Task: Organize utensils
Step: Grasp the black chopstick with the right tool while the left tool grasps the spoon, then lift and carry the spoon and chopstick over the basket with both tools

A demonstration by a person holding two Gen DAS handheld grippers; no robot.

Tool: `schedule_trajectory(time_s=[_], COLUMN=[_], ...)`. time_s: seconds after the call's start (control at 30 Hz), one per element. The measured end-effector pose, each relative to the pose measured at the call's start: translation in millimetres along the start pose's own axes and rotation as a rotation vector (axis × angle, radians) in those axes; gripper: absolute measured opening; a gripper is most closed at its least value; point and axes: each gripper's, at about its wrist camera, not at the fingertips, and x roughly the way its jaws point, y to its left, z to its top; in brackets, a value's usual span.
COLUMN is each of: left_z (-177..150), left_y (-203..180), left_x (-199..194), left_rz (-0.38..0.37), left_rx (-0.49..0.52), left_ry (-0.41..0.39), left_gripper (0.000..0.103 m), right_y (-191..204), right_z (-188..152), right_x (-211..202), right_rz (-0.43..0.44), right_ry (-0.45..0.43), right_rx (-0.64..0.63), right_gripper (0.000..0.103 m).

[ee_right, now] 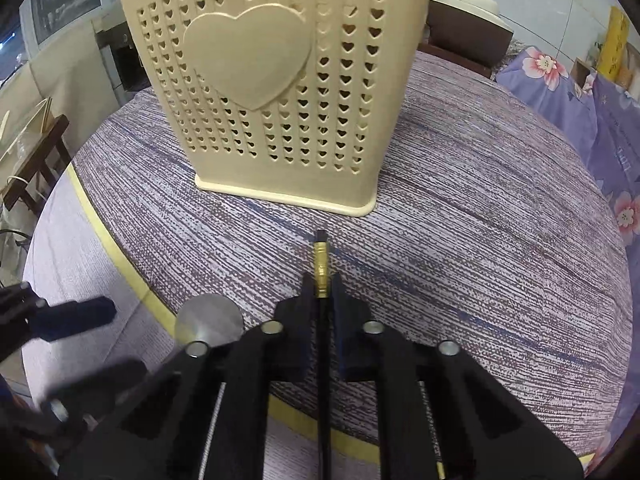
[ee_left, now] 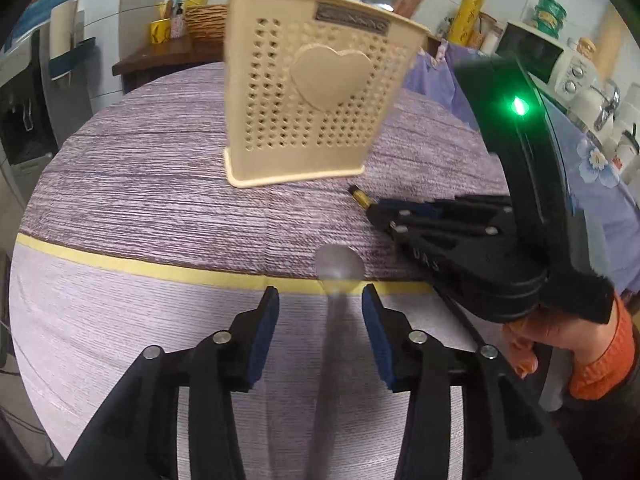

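A beige perforated utensil holder (ee_left: pixel 312 92) (ee_right: pixel 272 80) with a raised heart stands upright on the table. My left gripper (ee_left: pixel 320 296) is open near the yellow tape line. A blurred metal spoon (ee_left: pixel 340 268) lies between its blue pads (ee_left: pixel 264 336), bowl pointing away, and the pads do not touch it. In the right wrist view the spoon bowl (ee_right: pixel 210 318) shows left of my right gripper (ee_right: pixel 321 280). That gripper is shut on a black chopstick with a gold band (ee_right: pixel 320 264) (ee_left: pixel 360 198), whose tip points at the holder's base. The right gripper (ee_left: pixel 374 210) reaches in from the right.
The table (ee_left: pixel 140 200) wears a purple striped cloth crossed by yellow tape (ee_left: pixel 120 266). A hand in an orange sleeve (ee_left: pixel 600 360) holds the right gripper. A microwave (ee_left: pixel 536 56), a wicker basket (ee_left: pixel 204 20) and a floral cloth (ee_right: pixel 600 120) lie beyond the table.
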Motion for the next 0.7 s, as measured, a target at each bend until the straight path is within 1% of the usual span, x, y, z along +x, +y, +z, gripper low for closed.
schedule_trajectory(time_s=[0.1,0.23,0.37,0.43,0.5,0.63,0.7], left_z=[0,6,16,20,23,29,34], left_y=[-14,-21,-29,-32,-36,-32,-31], left_x=[10,26,36,39,41,44,37], left_rz=[0.016,0.043,0.076,0.094,0.119,0.096,0.085], left_rx=[0.059,0.092,0.135,0.157,0.178,0.168,0.154], left_ry=[0.024,0.052,0.061,0.066,0.066,0.078,0.05], left_gripper=[0.05,0.05,0.05,0.047,0.037,0.036,0.036], right_y=[-13,-28,-38,-40,-42,-44,-44], right_z=[-4,-9,-13,-13,-15,-17,-18], right_x=[-8,-28,-47,-53,-57,-65,-72], right_rz=[0.01,0.015,0.017,0.011,0.013,0.02,0.031], right_ry=[-0.011,-0.053,-0.094,-0.109,-0.116,-0.135,-0.149], right_rx=[0.057,0.113,0.144,0.147,0.15,0.164,0.166], right_gripper=[0.008,0.008,0.008,0.008,0.008,0.008,0.008])
